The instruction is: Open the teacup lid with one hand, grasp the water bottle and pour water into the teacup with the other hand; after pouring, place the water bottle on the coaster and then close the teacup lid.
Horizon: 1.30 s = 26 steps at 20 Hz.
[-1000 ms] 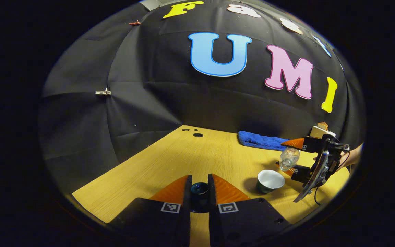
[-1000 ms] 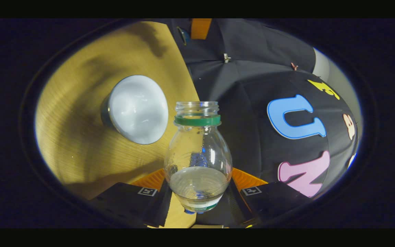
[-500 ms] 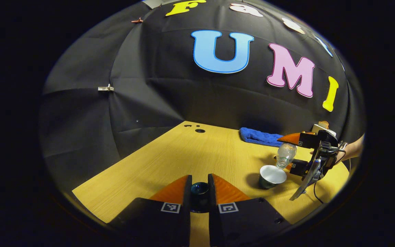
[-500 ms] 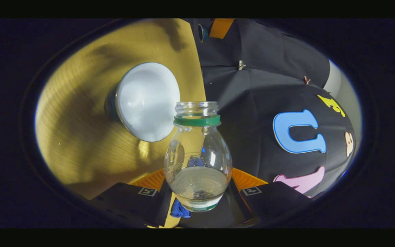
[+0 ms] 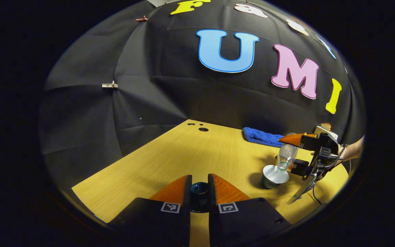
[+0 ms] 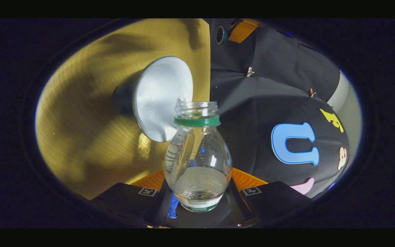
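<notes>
Wooden desk (image 5: 170, 161) carries the teacup (image 5: 273, 175); right gripper (image 6: 197, 192) fingers clamp the tilted water bottle (image 6: 197, 161) at its rim, left gripper (image 5: 199, 192) fingers pinch the lid (image 5: 199, 188); left gripper view adds a blue towel (image 5: 261, 137).

left gripper view: low over table (image 5: 170, 161), faces wall | right gripper view: rolled, close | shared: teacup (image 5: 273, 175)

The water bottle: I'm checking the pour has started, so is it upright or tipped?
Tipped. In the left gripper view the water bottle leans mouth-down over the open teacup, held by the right gripper.
</notes>
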Available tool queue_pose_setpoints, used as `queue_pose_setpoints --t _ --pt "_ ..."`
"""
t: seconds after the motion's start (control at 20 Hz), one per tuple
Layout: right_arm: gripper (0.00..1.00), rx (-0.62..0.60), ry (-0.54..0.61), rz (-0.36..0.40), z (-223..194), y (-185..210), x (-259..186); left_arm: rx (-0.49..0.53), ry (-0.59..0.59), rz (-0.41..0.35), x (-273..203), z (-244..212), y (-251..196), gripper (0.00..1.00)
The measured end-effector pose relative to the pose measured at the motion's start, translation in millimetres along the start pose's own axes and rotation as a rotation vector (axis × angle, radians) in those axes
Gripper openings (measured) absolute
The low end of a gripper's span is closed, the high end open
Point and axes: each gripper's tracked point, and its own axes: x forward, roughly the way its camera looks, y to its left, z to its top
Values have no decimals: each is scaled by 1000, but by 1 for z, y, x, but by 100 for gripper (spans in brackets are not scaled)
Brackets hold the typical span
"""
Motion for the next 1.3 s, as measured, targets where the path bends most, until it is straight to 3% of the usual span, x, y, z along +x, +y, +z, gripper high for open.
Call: queue_pose_setpoints --t 0.1,0.15,0.2,0.25,0.45,0.8,0.85,0.9,1.1,1.15,1.2,1.3 --pt "74 -34 -11 2 0 0 1 2 2 5 -1 -1 4 26" --pt "74 -45 -11 1 -1 0 2 -3 7 6 -2 -4 5 29" --pt "69 -49 -9 1 -2 0 2 -9 12 6 -3 -5 5 26" --pt "74 -52 -7 -1 -3 -1 4 -9 18 6 -3 -8 4 26" --pt "74 -85 4 -36 -5 -4 6 -5 15 20 -7 -10 7 22" --pt "74 -161 -26 -54 -3 -7 6 -10 6 28 -7 -6 12 29" --pt "69 -173 -28 -51 -3 -7 6 -9 3 36 -7 -7 14 22" --pt "74 -182 -29 -50 -3 -8 6 -8 -3 44 -8 -7 17 25" --pt "74 -210 -18 -68 -5 -12 9 -18 -1 60 -11 -8 23 22" --pt "74 -219 -18 -75 -5 -13 8 -24 3 62 -10 -9 24 29" --pt "74 -229 -18 -81 -6 -14 9 -27 5 64 -10 -10 25 22" --pt "74 -241 -17 -86 -7 -16 9 -25 5 65 -12 -13 25 22"
